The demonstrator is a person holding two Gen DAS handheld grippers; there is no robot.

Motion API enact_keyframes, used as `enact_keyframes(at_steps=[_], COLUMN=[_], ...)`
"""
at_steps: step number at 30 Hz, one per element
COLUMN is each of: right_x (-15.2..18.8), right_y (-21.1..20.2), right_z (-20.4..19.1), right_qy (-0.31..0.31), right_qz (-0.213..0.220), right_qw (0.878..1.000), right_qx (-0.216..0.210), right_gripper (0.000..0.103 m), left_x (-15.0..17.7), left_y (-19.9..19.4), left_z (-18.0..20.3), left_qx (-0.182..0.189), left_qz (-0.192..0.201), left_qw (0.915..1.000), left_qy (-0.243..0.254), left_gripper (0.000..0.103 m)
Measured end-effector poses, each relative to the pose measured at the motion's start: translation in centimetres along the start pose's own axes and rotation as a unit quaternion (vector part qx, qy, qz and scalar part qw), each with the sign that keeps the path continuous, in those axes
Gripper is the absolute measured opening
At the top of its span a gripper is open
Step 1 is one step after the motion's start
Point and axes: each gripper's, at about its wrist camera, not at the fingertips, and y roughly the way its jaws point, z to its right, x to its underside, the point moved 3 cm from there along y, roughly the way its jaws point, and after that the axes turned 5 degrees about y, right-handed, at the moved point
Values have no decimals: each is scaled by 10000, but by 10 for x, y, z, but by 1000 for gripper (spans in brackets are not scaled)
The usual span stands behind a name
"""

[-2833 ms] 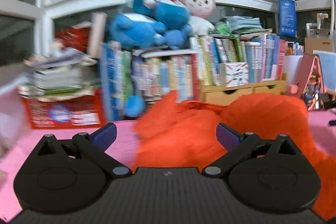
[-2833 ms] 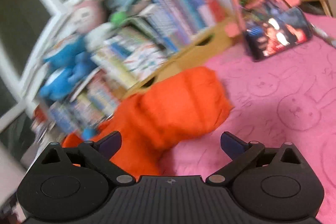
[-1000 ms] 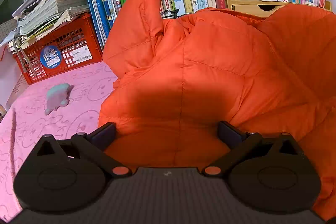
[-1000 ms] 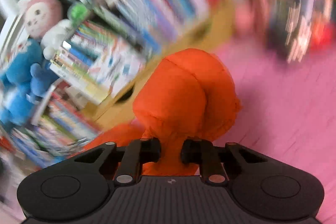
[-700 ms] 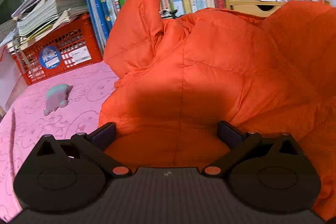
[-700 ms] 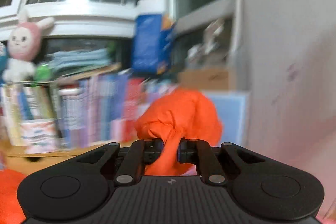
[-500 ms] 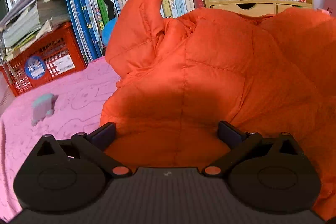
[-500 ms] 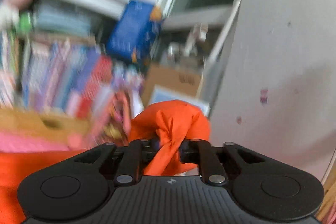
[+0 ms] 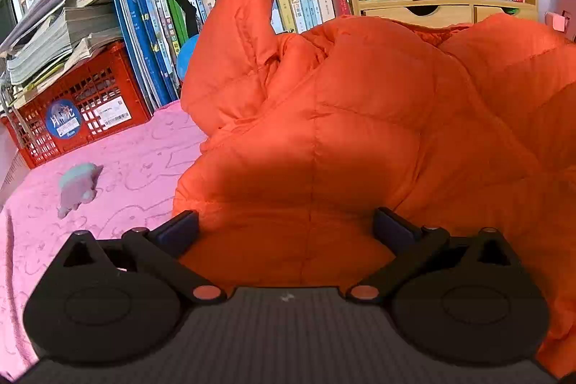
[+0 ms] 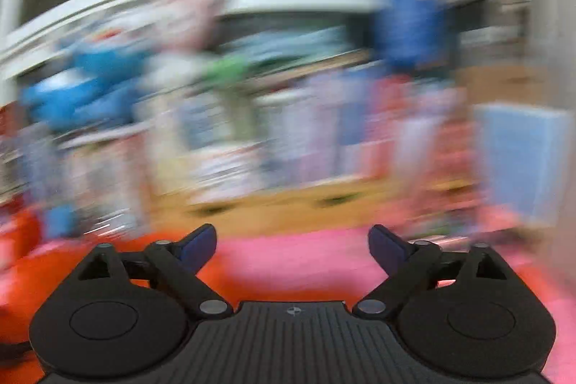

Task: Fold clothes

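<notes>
Orange puffer jacket: soft, bulky, slippery shell; best pinched at a quilted seam or hem. Left gripper spread wide against its near edge, unclenched. Right gripper opening, nothing between its jaws.

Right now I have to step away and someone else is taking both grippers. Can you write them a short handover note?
Left gripper: fingers wide apart, orange puffer jacket bulging between them, not pinched.
Right gripper: jaws opening, nothing between the fingers; its view is motion-blurred.
Jacket: heaped on the pink bedspread in front of the bookshelf, one part sticking up against the books. A small pale toy lies to its left.
Done: no neat fold shows.
Left: flatten the jacket, bring the raised part in, fold the body.
</notes>
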Motion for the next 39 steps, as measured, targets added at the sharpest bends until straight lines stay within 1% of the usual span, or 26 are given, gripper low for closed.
enact_keyframes(at_steps=[1,4,7,9,11,16,18,20,21,22,24,26,27,28,29,31,35,37,38,39], right_x=[5,35,68,97,118,127,125,121,118,117,117,119,119,120,120,120,120,120,120,120], right_y=[9,43,75,93,95,100,106,115,123,128,130,127,125,124,122,122,122,122,123,123], right_z=[-25,-93,-136,-149,-148,-145,-143,-142,-141,-138,-134,-134,-134,-135,-135,-135,-135,-136,-135,-135], right_qy=[-5,-89,-595,-924,-1093,-1217,-1336,-1526,-1622,-1611,-1489,-1513,-1531,-1549,-1567,-1581,-1583,-1588,-1580,-1573], right_qz=[-249,-943,-1322,-1697,-1833,-1825,-1842,-1868,-1879,-1933,-2018,-1976,-1955,-1935,-1915,-1909,-1901,-1891,-1895,-1900], right_qw=[9990,9896,9850,9781,9748,9721,9693,9648,9629,9617,9605,9611,9614,9617,9620,9620,9624,9626,9626,9626], right_qx=[-372,-1085,-933,-777,-655,-837,-929,-1050,-1055,-1089,-1204,-1201,-1186,-1170,-1155,-1141,-1126,-1113,-1116,-1120], right_gripper=[81,77,77,76,76,81,85,98,101,103,103,103,103,103,103,103,103,103,103,103], left_x=[0,1,1,1,1,3,5,7,8,9,11,12,11,8,1,-15,-57,-76,-84,-86], left_y=[0,-1,-2,-2,-2,-6,-10,-15,-17,-20,-28,-43,-54,-64,-69,-79,-53,-32,-18,-9], left_z=[0,0,-1,-2,-3,-2,-2,0,1,3,7,4,0,-6,-14,-30,-46,-44,-43,-43], left_qx=[-10,1,24,55,84,33,-5,-48,-78,-140,-261,-408,-436,-449,-480,-532,-337,-249,-274,-322], left_qz=[5,5,-4,-8,-12,-19,-20,-36,-41,-45,-23,168,400,679,880,1262,1386,1252,1082,931], left_qw=[10000,10000,10000,9999,9999,9998,9996,9994,9993,9992,9989,9976,9959,9929,9898,9820,9785,9807,9829,9840], left_qy=[11,-10,-52,-90,-126,-191,-268,-338,-366,-373,-383,-528,-683,-864,-1014,-1300,-1491,-1479,-1465,-1488], left_gripper=[103,103,103,103,103,103,103,103,103,103,103,100,100,100,103,103,103,103,103,98])
